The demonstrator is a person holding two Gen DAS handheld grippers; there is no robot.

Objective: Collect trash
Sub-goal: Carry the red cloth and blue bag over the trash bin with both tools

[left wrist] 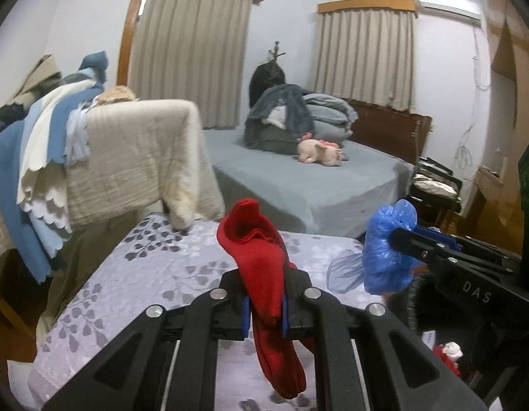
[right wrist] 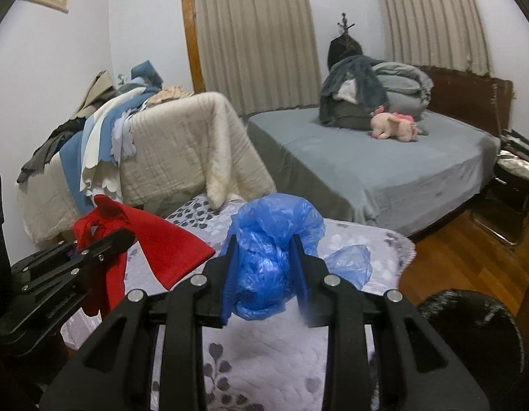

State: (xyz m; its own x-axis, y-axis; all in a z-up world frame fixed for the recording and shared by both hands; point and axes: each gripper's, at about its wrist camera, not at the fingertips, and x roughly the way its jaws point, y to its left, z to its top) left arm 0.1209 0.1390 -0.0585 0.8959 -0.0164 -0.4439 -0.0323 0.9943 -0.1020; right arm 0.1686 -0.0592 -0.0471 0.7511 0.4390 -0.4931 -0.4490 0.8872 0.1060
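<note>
My left gripper [left wrist: 266, 311] is clamped narrow on a red cloth [left wrist: 261, 257], which looks like a sock: its upper end stands above the blue pads and the longer end hangs down below them. From the right wrist view I see that same cloth [right wrist: 151, 250] at the left, pinched in the left gripper [right wrist: 106, 239] and flaring out to a wide hem. My right gripper [right wrist: 266, 274] is closed partway on a crumpled blue bag [right wrist: 264, 260]; both fingers press into the bundle, and a loose flap of thin plastic sticks out to the right. In the left wrist view the bag [left wrist: 384, 250] sits at the right, held in the right gripper [left wrist: 406, 236], with a thin loop of film trailing to its left. Both loads hang clear above a quilt [left wrist: 154, 267] printed with grey leaves, touching nothing but the pads. Just beyond the quilt is a chair [right wrist: 182, 144] draped in a cream cover, with blue and white cloths piled on its left side. Further back stands a bed [right wrist: 384, 167] with a grey sheet, a heap of folded blankets [right wrist: 374, 92] and a pink plush toy [right wrist: 394, 128] in front of the heap. Wood floor [right wrist: 463, 253] shows at the right.
</note>
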